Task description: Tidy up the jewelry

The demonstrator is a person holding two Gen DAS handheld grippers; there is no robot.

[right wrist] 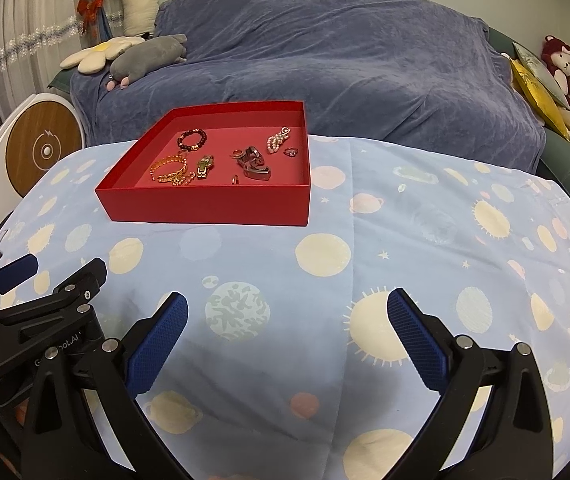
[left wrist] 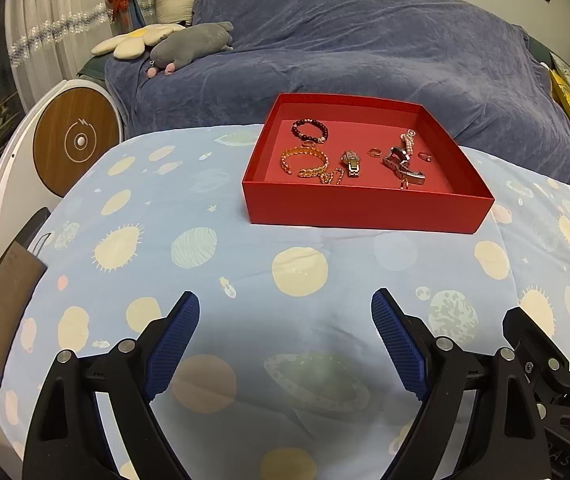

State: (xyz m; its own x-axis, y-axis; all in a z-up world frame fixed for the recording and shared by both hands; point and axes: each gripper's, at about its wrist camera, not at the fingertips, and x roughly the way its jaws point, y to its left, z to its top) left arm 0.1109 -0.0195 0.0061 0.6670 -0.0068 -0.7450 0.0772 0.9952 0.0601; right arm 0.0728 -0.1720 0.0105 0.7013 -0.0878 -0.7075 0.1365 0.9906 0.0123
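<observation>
A shallow red box (left wrist: 365, 210) (right wrist: 205, 210) sits on the planet-print cloth, holding the jewelry: a dark bead bracelet (left wrist: 309, 130) (right wrist: 192, 139), gold chain bracelets (left wrist: 305, 162) (right wrist: 169, 170), a small gold watch (left wrist: 351, 162) (right wrist: 204, 165), a silver watch (left wrist: 403, 166) (right wrist: 255, 164), a pink pearl piece (left wrist: 407, 140) (right wrist: 278, 140) and small rings (left wrist: 425, 157) (right wrist: 291, 152). My left gripper (left wrist: 285, 308) is open over bare cloth, well short of the box. My right gripper (right wrist: 287, 308) is open too, nothing between its fingers, beside the left one.
The table wears a light blue cloth (left wrist: 205, 248) with planets. Behind it a blue-covered sofa (left wrist: 345, 48) carries plush toys (left wrist: 189, 46). A round white and wood stand (left wrist: 73, 142) is at the left, with a brown card (left wrist: 5, 308) at the table's left edge.
</observation>
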